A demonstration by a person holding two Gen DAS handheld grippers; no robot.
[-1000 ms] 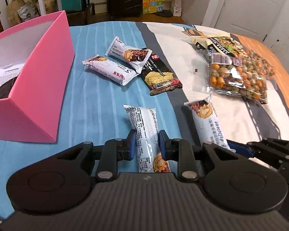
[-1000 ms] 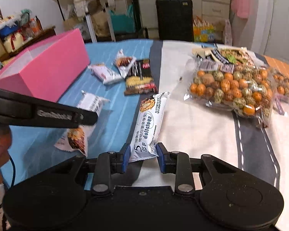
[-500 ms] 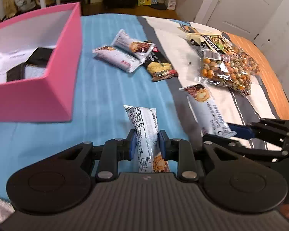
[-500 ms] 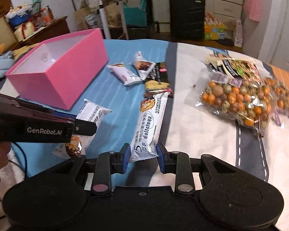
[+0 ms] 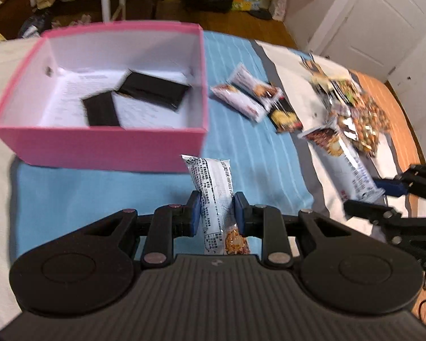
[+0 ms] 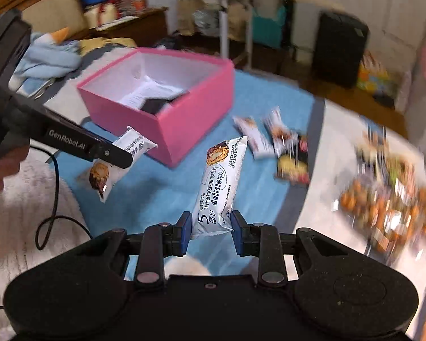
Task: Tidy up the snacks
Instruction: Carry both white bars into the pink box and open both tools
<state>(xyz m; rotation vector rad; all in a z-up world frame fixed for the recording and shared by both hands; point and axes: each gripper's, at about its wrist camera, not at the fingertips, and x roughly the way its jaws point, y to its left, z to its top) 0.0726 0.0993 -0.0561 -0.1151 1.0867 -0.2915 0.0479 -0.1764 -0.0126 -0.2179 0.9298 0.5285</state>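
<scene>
The nut bags (image 6: 389,199) are smeared by motion blur in the right wrist view, the print on the left-held white snack packet (image 5: 214,196) cannot be read, and its lower end is hidden behind the gripper body.

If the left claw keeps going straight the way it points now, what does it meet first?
Probably the near wall of the pink box, just ahead of the left claw and the snack packet it grips. Depth is unclear; it might meet the blue bedcover first.
</scene>
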